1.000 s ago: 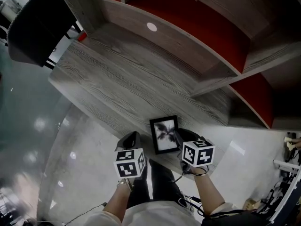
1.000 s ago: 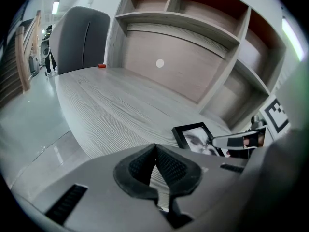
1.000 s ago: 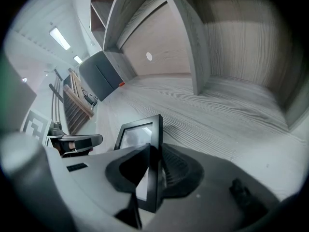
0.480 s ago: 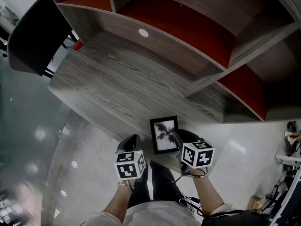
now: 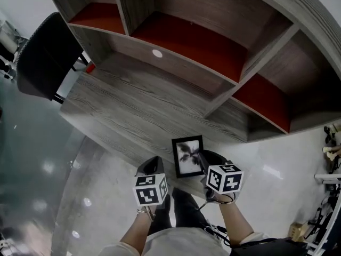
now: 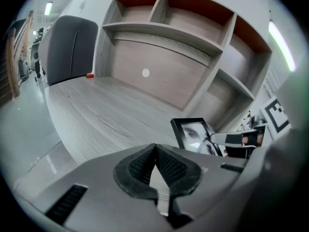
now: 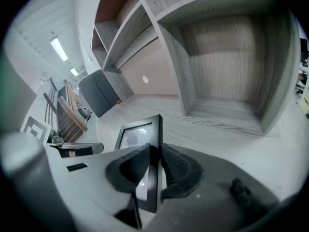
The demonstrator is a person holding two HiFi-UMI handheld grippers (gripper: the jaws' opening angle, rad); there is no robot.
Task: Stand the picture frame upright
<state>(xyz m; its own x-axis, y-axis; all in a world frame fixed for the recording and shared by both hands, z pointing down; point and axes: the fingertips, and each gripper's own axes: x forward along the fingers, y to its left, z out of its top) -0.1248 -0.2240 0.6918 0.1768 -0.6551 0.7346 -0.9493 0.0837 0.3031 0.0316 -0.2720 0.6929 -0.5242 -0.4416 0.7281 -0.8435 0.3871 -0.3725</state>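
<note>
frame [image 5: 187, 156] barely shifted; the view swung up the shelves [image 5: 202, 41]. right gripper [image 7: 153, 166] is clamped on its right edge. left gripper [image 6: 155, 153] is closed and empty at the frame's 8 o'clock. frame sits at the desk's [image 5: 133, 105] near edge and looks part-raised; standing it and letting go are left.

**Desk** [image 5: 133, 103] and shelf unit [image 5: 136, 7]: grey wood with a pronounced, coarse-looking grain and a matt finish, and smooth red panels inside the shelf compartments. **Picture frame** [image 7: 140, 132]: smooth black moulding around a glossy, reflecting pane, held between the black, finely ribbed, rubber-like fingers [image 7: 179, 170] of the right gripper [image 7: 153, 154], whose shell is matt pale-grey plastic. **Floor** [image 5: 85, 180]: polished, glossy grey that mirrors the ceiling lights.
</note>
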